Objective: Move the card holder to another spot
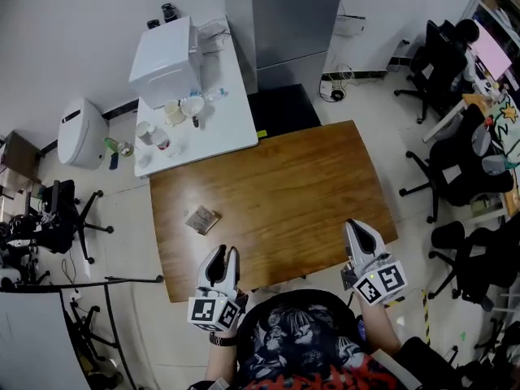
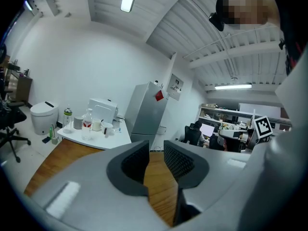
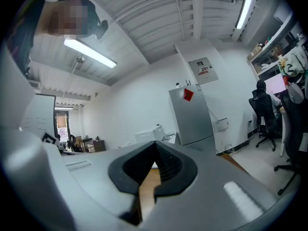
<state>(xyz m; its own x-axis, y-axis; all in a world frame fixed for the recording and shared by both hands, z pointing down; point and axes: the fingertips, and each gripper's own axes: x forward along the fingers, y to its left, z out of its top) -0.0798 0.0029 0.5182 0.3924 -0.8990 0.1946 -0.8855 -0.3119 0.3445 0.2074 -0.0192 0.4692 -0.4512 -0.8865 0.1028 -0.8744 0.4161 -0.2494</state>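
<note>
The wooden table (image 1: 284, 177) shows bare wood across its middle, far edge and right half; the card holder (image 1: 202, 219) lies flat near the left edge, with bare wood on every side of it; the left gripper (image 1: 223, 254) and right gripper (image 1: 355, 226) hang over the near edge, well apart; a cluttered white side table (image 1: 221, 125) abuts the far-left corner; a grey cabinet (image 1: 296, 15) stands beyond the far edge; office chairs (image 1: 451, 169) crowd the floor off the right edge.

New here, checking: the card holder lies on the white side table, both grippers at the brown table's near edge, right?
No: the head view shows the card holder on the brown table. The left gripper and right gripper are at its near edge.
</note>
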